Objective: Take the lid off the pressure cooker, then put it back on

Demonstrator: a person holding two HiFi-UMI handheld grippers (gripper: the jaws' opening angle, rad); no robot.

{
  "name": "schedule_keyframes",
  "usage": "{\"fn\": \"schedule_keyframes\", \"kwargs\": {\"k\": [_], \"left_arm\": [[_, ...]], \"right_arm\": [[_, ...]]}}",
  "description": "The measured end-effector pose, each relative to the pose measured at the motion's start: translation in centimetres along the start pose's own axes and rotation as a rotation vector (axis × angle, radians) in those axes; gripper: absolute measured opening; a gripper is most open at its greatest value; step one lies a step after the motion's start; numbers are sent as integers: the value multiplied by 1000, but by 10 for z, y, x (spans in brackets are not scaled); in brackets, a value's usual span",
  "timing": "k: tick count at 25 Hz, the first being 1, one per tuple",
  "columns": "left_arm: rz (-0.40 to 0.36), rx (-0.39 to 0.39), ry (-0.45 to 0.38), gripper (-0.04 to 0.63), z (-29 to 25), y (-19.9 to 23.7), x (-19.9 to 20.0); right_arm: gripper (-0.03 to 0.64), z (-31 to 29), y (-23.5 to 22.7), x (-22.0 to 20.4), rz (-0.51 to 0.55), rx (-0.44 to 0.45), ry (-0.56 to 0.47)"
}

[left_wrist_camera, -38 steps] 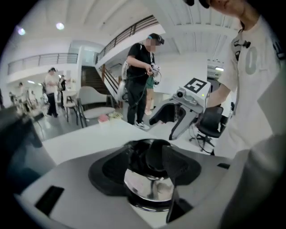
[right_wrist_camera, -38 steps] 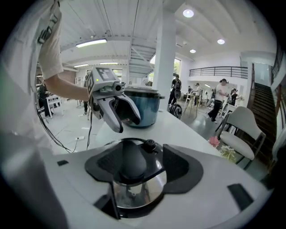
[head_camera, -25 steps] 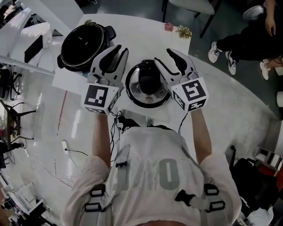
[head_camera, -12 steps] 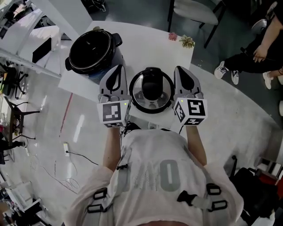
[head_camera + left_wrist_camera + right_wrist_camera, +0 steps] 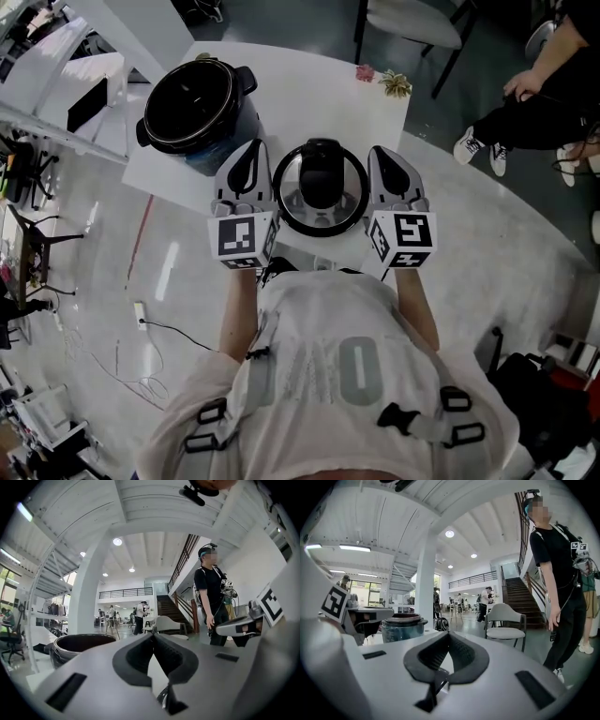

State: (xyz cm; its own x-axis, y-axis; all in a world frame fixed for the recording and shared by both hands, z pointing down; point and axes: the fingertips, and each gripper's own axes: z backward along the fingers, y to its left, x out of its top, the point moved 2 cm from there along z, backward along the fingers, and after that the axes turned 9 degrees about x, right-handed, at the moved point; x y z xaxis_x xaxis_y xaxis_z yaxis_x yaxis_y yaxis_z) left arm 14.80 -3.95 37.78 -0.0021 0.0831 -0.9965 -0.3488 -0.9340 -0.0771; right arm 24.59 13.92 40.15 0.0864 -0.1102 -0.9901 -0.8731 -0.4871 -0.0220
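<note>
The round lid [image 5: 321, 187], steel-rimmed with a black handle, lies on the white table [image 5: 375, 103] in front of me. The open pressure cooker pot [image 5: 195, 101] stands at the back left; it also shows in both gripper views [image 5: 84, 644] [image 5: 404, 624]. My left gripper [image 5: 251, 150] lies close beside the lid's left edge, and my right gripper [image 5: 382, 155] beside its right edge. Both are shut, tips meeting with nothing between them [image 5: 153, 637] [image 5: 449, 633]. Whether they touch the lid's rim I cannot tell.
A small plant [image 5: 394, 86] and a pink item [image 5: 364, 73] sit at the table's far right corner. A chair [image 5: 412, 19] stands beyond the table. A seated person [image 5: 534, 103] is at the right, and another person [image 5: 558, 573] stands nearby.
A second ago both grippers stood open, angled around the lid. Their jaws have shut and they now lie straight along the lid's two sides.
</note>
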Motion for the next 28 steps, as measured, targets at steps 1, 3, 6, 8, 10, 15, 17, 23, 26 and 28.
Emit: {"fn": "schedule_keyframes", "kwargs": {"k": [1, 3, 6, 8, 10, 15, 17, 23, 26, 28], "left_arm": [[2, 5, 4, 18, -1, 1, -1], [3, 15, 11, 17, -2, 2, -2], [-4, 19, 7, 17, 0, 2, -2], [-6, 13, 1, 17, 0, 1, 0], [-6, 5, -6, 18, 0, 0, 1], [-20, -55, 16, 19, -6, -3, -5], [-55, -86, 27, 20, -8, -3, -7], [-133, -278, 39, 66, -5, -18, -15], [-230, -447, 50, 205, -3, -37, -27], [-311, -567, 85, 285, 1, -52, -43]], "right_arm": [[8, 0, 0, -1, 1, -1, 4], [8, 2, -1, -4, -2, -4, 10], [8, 5, 1, -7, -5, -7, 17], [8, 6, 2, -8, -6, -8, 21], [9, 5, 2, -8, -9, -6, 21], [9, 1, 0, -9, 6, 21, 29], [9, -1, 1, -9, 20, 44, 37], [117, -7, 11, -14, 28, 168, 79], [208, -10, 21, -21, 74, 254, 117], [285, -13, 27, -28, 109, 319, 151]]}}
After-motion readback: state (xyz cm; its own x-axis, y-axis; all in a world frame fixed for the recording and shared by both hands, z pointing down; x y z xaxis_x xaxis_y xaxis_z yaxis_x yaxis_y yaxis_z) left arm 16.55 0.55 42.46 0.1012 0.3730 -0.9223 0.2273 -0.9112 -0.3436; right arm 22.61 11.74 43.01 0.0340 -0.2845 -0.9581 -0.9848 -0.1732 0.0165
